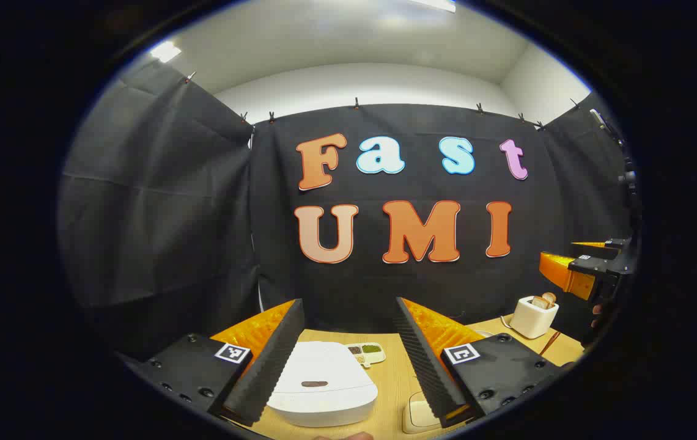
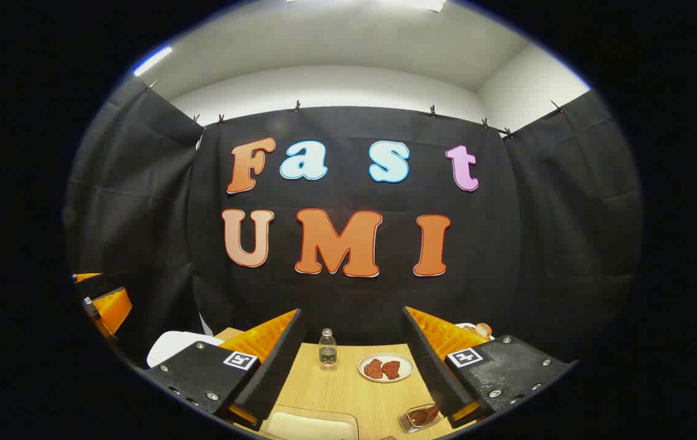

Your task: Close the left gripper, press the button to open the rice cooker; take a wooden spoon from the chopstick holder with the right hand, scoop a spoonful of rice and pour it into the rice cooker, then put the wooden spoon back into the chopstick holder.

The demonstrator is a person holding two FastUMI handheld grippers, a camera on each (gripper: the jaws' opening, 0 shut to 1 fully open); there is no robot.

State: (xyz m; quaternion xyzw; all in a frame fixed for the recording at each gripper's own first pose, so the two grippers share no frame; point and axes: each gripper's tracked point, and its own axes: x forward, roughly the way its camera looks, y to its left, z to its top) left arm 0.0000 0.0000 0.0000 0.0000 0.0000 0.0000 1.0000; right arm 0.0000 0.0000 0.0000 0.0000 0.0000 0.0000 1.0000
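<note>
The white rice cooker (image 1: pixel 322 382) sits on the wooden table with its lid down and a dark oval button (image 1: pixel 314 384) on top. My left gripper (image 1: pixel 348 304) hovers open above and just behind it, the cooker showing between its fingers. Off to its right, at the table's end, the right gripper (image 1: pixel 562 256) hangs in the air. In the right gripper view, my right gripper (image 2: pixel 352 311) is open and holds nothing, the cooker's edge (image 2: pixel 174 347) lies far left, and the left gripper (image 2: pixel 104 305) is above it.
A small divided dish of grains (image 1: pixel 365 352) lies behind the cooker. A white toaster with bread (image 1: pixel 534 315) stands at the right, a thin brown stick (image 1: pixel 549 343) beside it. A water bottle (image 2: pixel 327 349), a plate of red meat (image 2: pixel 386 368), a clear box (image 2: pixel 422 417) and a beige tray (image 2: pixel 312 425) share the table.
</note>
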